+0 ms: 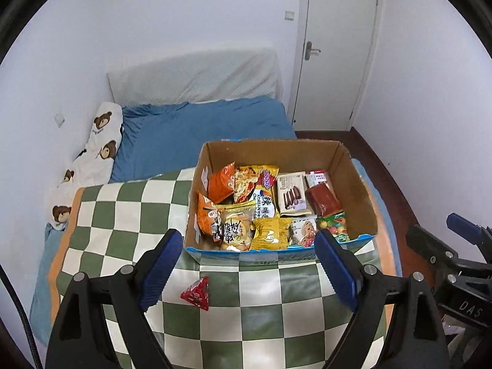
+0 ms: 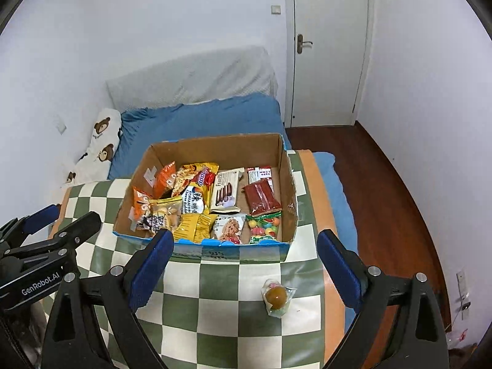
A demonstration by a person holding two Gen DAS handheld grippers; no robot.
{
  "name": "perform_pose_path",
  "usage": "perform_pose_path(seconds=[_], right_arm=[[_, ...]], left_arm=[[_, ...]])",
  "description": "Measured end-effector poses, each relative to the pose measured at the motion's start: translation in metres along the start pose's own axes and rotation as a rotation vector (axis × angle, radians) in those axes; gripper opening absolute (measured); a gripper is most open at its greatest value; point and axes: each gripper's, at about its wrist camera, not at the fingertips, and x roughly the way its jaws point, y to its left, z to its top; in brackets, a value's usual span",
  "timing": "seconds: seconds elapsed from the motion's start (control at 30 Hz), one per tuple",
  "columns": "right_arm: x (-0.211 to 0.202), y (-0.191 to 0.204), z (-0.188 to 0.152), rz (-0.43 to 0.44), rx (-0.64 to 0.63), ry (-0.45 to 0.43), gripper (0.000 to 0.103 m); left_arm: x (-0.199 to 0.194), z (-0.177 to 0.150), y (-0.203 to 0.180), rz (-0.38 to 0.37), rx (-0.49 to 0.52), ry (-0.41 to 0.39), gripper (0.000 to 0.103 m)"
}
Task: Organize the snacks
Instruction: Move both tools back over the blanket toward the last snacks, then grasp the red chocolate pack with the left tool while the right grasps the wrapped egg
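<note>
A cardboard box (image 1: pixel 353 181) (image 2: pixel 289 184) holding several snack packets stands on a green-and-white checked cloth (image 1: pixel 123 215) (image 2: pixel 221 307). A small red pyramid-shaped snack (image 1: pixel 196 293) lies on the cloth, low between my left gripper's fingers. My left gripper (image 1: pixel 246 264) is open and empty, just before the box. A clear-wrapped brown sweet (image 2: pixel 277 297) lies on the cloth in the right wrist view. My right gripper (image 2: pixel 244 264) is open and empty above it. Each gripper shows at the edge of the other's view.
The cloth lies on a bed with a blue sheet (image 1: pixel 196 129) (image 2: pixel 209 117) and a bear-print pillow (image 1: pixel 101 141) by the left wall. A white door (image 1: pixel 335 49) and dark wooden floor (image 2: pixel 384 184) lie to the right.
</note>
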Motion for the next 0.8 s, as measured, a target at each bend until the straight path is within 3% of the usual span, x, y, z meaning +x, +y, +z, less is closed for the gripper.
perform_pose_path(seconds=[0.27,0.3,0.33,0.47,0.8], right_arm=[[0.003,-0.017,-0.015,0.056,0.099,0.036,0.098],[0.008,-0.021,-0.018,0.056,0.117,0.052,0.098],[0.020,-0.032,-0.026,0.059,0.162,0.090,0.098],[0.070,-0.066,-0.057,0.039,0.285,0.210,0.098],[0.204,-0.101,-0.122,0.024,0.426,0.458,0.098]], left_arm=[[0.003,-0.008,0.002,-0.022,-0.012,0.017,0.089],[0.009,-0.011,0.004,-0.024,-0.014,0.033,0.099],[0.016,-0.015,0.006,-0.028,-0.021,0.055,0.103],[0.049,-0.038,0.018,-0.005,-0.057,0.104,0.103],[0.137,-0.093,0.065,0.100,-0.124,0.335,0.103]])
